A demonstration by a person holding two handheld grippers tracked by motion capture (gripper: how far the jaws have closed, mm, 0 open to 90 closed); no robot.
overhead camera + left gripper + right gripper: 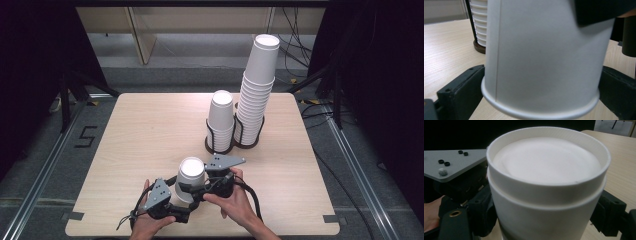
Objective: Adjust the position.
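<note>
Standing upside down near the table's (150, 130) front edge, the pair of nested white cups (190, 178) has its long axis upright. The left gripper (181, 191) straddles the rim end, jaws spread wide and not pressing. The right gripper (207, 184) flanks the upper cup; I can't tell whether it grips.

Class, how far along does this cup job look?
Done: a short stack sits in its holder beside the tall stack. In hand: two nested cups, gripped by the right gripper, left gripper open around them. Left: probably separating them; the tall stack remains.
</note>
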